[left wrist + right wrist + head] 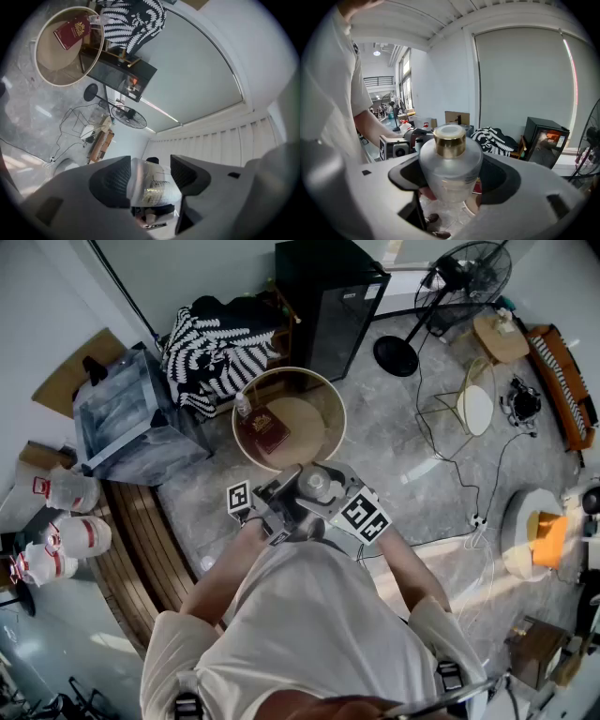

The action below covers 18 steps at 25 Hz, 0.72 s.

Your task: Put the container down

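The container is a frosted glass bottle with a gold cap. It sits upright between the jaws of my right gripper, and both pads press on its body. In the left gripper view the same container fills the gap between the jaws of my left gripper, touching both pads. In the head view the container is held in the air between the left gripper and the right gripper, just in front of the round table.
On the round table lie a red book and a small clear bottle. Behind it stand a black cabinet and a chair with a striped cloth. A floor fan and cables are at the right.
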Each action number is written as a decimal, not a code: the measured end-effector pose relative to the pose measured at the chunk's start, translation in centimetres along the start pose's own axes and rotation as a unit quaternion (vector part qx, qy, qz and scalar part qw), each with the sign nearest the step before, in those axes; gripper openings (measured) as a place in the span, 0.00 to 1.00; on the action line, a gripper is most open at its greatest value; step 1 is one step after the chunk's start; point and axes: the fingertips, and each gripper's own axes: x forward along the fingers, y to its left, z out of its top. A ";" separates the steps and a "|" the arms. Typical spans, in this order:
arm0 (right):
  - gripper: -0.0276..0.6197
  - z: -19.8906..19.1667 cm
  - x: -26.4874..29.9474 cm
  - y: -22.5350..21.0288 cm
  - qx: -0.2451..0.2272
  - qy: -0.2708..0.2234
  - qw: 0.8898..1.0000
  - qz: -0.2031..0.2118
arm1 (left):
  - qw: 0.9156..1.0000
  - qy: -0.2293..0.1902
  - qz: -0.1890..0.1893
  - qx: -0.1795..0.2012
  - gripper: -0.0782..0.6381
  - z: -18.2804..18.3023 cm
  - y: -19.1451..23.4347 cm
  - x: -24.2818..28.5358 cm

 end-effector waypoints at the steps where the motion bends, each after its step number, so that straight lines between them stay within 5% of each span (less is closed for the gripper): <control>1: 0.56 0.0 0.1 0.1 0.000 0.001 1.000 0.000 | 1.000 0.000 0.000 -0.001 0.46 0.0 0.0 -0.1; 18: 0.56 0.3 1.1 0.8 -0.001 0.007 1.000 0.003 | 1.000 -0.001 0.003 -0.005 0.46 0.5 -0.2 -1.2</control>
